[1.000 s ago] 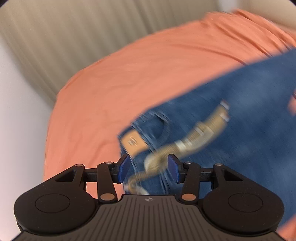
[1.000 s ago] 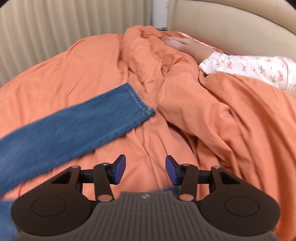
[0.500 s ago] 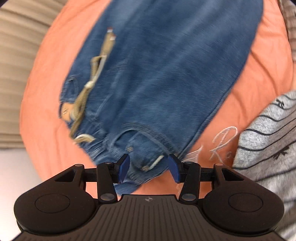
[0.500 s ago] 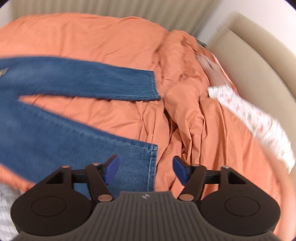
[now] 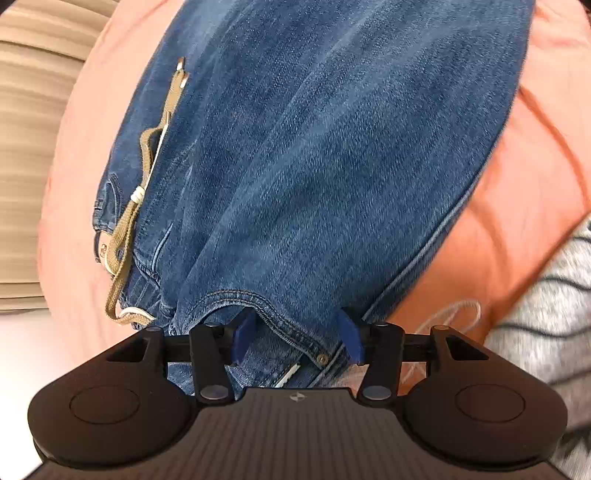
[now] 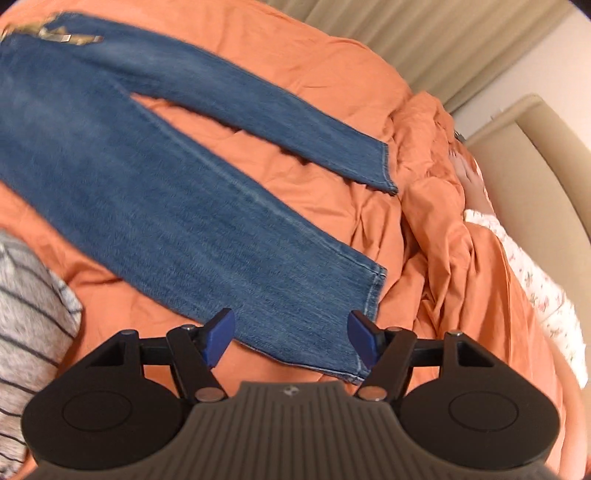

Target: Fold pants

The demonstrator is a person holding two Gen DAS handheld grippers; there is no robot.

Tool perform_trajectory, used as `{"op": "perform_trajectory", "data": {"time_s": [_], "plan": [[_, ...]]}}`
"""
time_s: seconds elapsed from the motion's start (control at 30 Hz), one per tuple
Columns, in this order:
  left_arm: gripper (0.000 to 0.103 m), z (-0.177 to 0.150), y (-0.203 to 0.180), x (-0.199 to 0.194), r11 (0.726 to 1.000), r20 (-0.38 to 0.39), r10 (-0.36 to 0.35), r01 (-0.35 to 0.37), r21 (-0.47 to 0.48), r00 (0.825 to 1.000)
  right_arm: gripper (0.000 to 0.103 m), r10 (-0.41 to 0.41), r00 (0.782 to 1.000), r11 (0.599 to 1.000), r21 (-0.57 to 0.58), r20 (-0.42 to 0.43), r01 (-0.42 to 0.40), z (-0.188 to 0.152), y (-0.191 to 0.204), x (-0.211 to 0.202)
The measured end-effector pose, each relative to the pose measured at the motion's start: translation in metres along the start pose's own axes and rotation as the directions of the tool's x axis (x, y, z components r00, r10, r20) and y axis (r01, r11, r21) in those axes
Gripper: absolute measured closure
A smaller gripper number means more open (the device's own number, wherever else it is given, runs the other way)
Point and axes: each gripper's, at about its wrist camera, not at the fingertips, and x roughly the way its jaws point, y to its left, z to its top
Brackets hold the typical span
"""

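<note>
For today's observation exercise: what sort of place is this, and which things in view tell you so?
Most likely a bedroom. The jeans lie spread on a bed's orange duvet, a padded beige headboard stands at one end, and pleated curtains hang behind the bed.

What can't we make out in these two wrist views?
- Blue denim jeans: the waistband's near edge is hidden behind the left gripper body in the left view.
- Tan woven belt: blurred and cut by the right view's top-left edge.
- Grey striped garment: cropped by the edge.
</note>
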Motion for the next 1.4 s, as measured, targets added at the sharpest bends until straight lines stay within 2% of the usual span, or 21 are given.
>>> {"op": "perform_trajectory", "data": {"time_s": [0.03, 0.1, 0.17, 0.23, 0.27, 0.43, 0.53, 0.67, 0.73, 0.8, 0.87, 0.93, 0.97, 1.03, 1.07, 1.1, 1.13, 1.27, 1.33, 1.4], "plan": [[0.043, 0.001, -0.002, 0.000, 1.000, -0.002, 0.011, -0.011, -0.005, 1.000, 0.038, 0.000, 1.000, 1.000, -0.010, -0.009, 0.000, -0.001, 0.003, 0.005], [0.052, -0.001, -0.006, -0.003, 1.000, 0.019, 0.021, -0.021, 0.001, 1.000, 0.038, 0.012, 1.000, 0.999, -0.036, -0.023, -0.013, -0.003, 0.009, 0.012], [0.077, -0.004, -0.003, -0.009, 1.000, 0.064, 0.023, -0.022, -0.009, 0.998, 0.038, 0.016, 0.999, 0.997, -0.073, -0.031, -0.019, -0.005, 0.015, 0.016], [0.091, -0.007, 0.006, -0.016, 0.998, 0.089, 0.026, -0.021, -0.061, 0.996, 0.038, 0.014, 0.999, 0.994, -0.109, -0.042, -0.019, -0.007, 0.017, 0.021], [0.092, -0.009, 0.012, -0.020, 0.996, 0.103, 0.020, -0.010, -0.091, 0.994, 0.038, 0.012, 0.999, 0.992, -0.121, -0.046, -0.017, -0.007, 0.018, 0.022], [0.095, -0.017, 0.027, -0.046, 0.979, 0.177, 0.051, -0.014, -0.205, 0.983, 0.039, 0.012, 1.000, 0.983, -0.185, -0.028, -0.017, -0.014, 0.023, 0.019], [0.095, -0.022, 0.038, -0.059, 0.957, 0.203, 0.065, -0.003, -0.291, 0.977, 0.039, 0.008, 1.000, 0.965, -0.261, -0.011, -0.011, -0.022, 0.033, 0.017], [0.095, -0.029, 0.051, -0.070, 0.923, 0.245, 0.068, 0.032, -0.385, 0.967, 0.042, 0.004, 1.000, 0.908, -0.419, -0.018, -0.011, -0.037, 0.052, 0.022], [0.095, -0.030, 0.050, -0.072, 0.917, 0.246, 0.064, 0.040, -0.397, 0.967, 0.043, -0.005, 1.000, 0.872, -0.489, -0.020, -0.005, -0.044, 0.060, 0.027], [0.095, -0.029, 0.047, -0.071, 0.922, 0.237, 0.063, 0.035, -0.386, 0.969, 0.050, -0.023, 1.000, 0.843, -0.538, -0.011, 0.014, -0.051, 0.067, 0.034], [0.096, -0.028, 0.045, -0.070, 0.924, 0.229, 0.060, 0.032, -0.380, 0.971, 0.052, -0.051, 0.999, 0.815, -0.577, 0.003, 0.043, -0.054, 0.071, 0.042], [0.096, -0.027, 0.046, -0.070, 0.920, 0.229, 0.060, 0.036, -0.391, 0.972, 0.061, -0.080, 0.997, 0.793, -0.605, 0.019, 0.075, -0.057, 0.072, 0.051], [0.096, -0.027, 0.049, -0.069, 0.917, 0.230, 0.056, 0.041, -0.396, 0.972, 0.063, -0.101, 0.995, 0.782, -0.617, 0.018, 0.090, -0.058, 0.073, 0.057], [0.096, -0.026, 0.051, -0.067, 0.917, 0.234, 0.053, 0.045, -0.396, 0.971, 0.078, -0.145, 0.989, 0.761, -0.638, 0.011, 0.119, -0.061, 0.073, 0.071], [0.096, -0.027, 0.051, -0.067, 0.919, 0.234, 0.049, 0.048, -0.390, 0.971, 0.082, -0.164, 0.986, 0.756, -0.641, 0.012, 0.133, -0.062, 0.071, 0.077], [0.096, -0.027, 0.051, -0.066, 0.921, 0.231, 0.041, 0.053, -0.386, 0.972, 0.095, -0.184, 0.983, 0.753, -0.641, 0.013, 0.150, -0.062, 0.070, 0.081], [0.096, -0.028, 0.052, -0.065, 0.922, 0.228, 0.028, 0.062, -0.381, 0.973, 0.103, -0.196, 0.980, 0.758, -0.631, 0.016, 0.162, -0.061, 0.068, 0.084], [0.094, -0.031, 0.050, -0.060, 0.945, 0.212, -0.057, 0.121, -0.305, 0.976, 0.103, -0.191, 0.982, 0.833, -0.528, 0.008, 0.167, -0.047, 0.052, 0.080], [0.086, -0.033, 0.048, -0.056, 0.958, 0.189, -0.076, 0.124, -0.259, 0.979, 0.103, -0.193, 0.981, 0.845, -0.507, 0.010, 0.172, -0.042, 0.047, 0.078], [0.077, -0.035, 0.049, -0.054, 0.961, 0.161, -0.145, 0.177, -0.214, 0.976, 0.103, -0.197, 0.980, 0.839, -0.513, 0.018, 0.178, -0.039, 0.047, 0.078]]}}
